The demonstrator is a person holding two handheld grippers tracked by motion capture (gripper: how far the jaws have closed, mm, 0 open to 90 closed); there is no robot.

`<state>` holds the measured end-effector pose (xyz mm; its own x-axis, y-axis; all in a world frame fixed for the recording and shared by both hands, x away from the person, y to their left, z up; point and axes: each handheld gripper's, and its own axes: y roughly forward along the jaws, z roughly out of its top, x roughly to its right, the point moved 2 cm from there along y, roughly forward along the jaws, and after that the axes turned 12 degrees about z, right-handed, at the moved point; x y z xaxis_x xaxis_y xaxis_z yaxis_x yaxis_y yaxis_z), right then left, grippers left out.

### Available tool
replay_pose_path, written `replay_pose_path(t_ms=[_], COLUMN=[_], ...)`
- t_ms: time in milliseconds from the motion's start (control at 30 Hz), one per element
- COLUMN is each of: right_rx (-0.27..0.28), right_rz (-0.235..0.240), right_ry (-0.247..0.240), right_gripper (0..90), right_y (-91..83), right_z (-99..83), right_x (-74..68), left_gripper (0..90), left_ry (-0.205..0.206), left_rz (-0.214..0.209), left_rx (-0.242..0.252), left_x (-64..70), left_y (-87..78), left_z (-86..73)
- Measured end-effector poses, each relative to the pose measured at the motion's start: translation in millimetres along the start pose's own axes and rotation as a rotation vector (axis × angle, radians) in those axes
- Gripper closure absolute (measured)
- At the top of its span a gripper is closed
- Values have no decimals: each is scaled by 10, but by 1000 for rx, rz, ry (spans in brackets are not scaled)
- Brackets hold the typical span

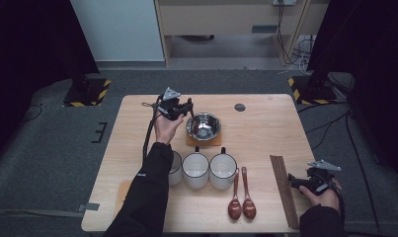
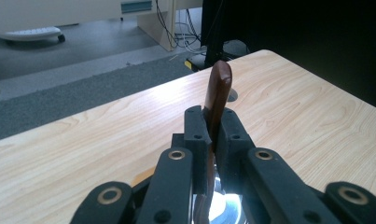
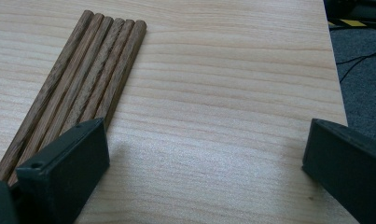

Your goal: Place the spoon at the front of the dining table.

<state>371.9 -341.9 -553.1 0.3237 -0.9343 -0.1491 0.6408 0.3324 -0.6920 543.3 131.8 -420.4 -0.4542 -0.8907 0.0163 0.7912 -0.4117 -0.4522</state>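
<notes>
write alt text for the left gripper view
The left tool is shut on a brown wooden spoon whose handle rises between its black jaws. Below shines a steel bowl; beyond lies the light wooden table.

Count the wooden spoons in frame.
3. Two spoons lie side by side on the table, one left of the other, right of the mugs; the third spoon is clamped in the left claw.

Dim, dark-edged high view; glare on the steel bowl (image 1: 203, 126).
</notes>
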Motion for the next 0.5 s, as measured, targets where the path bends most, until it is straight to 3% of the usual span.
replay_pose_path(t_ms=[500], right_rx=[0], right_rz=[0], right_ry=[0], right_gripper=[5], right_y=[0], right_z=[0], right_x=[0], left_gripper=[836], left_ry=[-13], left_rz=[3], left_rx=[-25], left_x=[-23], left_y=[26], left_z=[-129])
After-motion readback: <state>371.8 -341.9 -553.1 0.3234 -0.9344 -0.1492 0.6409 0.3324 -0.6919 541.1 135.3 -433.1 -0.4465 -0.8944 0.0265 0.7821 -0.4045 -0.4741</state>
